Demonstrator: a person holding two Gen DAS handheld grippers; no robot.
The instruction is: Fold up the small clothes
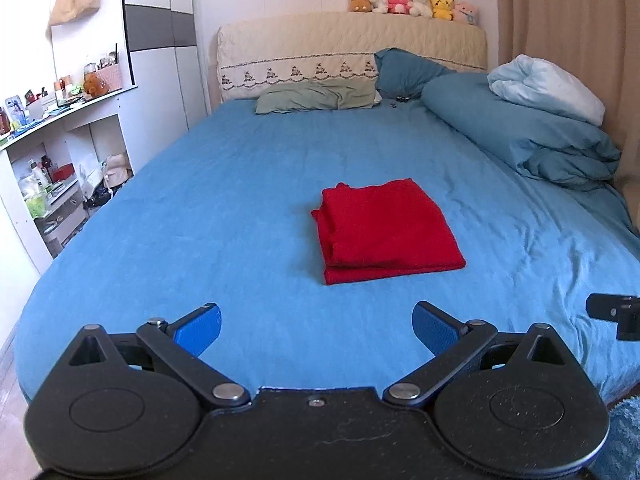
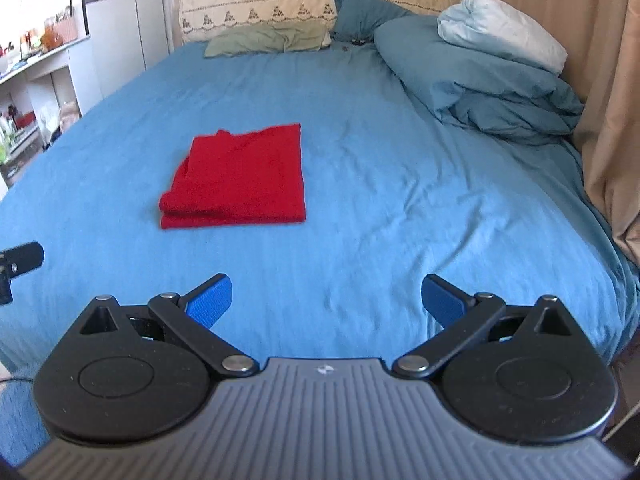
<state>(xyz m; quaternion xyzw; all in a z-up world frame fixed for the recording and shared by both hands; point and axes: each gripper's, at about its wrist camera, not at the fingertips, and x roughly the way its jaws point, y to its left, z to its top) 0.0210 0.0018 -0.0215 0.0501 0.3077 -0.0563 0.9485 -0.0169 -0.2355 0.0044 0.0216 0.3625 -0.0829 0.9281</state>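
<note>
A red garment (image 1: 386,230) lies folded into a neat rectangle on the blue bed sheet (image 1: 220,208), near the middle of the bed. It also shows in the right wrist view (image 2: 238,182), ahead and to the left. My left gripper (image 1: 316,330) is open and empty, held back near the foot of the bed, short of the garment. My right gripper (image 2: 326,300) is open and empty too, to the right of the garment and well short of it. Nothing touches the garment.
A bunched blue duvet (image 1: 532,132) with a pale pillow (image 1: 548,88) lies at the right, by a beige curtain (image 2: 608,100). A green pillow (image 1: 316,96) and headboard (image 1: 344,52) are at the far end. White shelves (image 1: 64,152) with clutter stand left.
</note>
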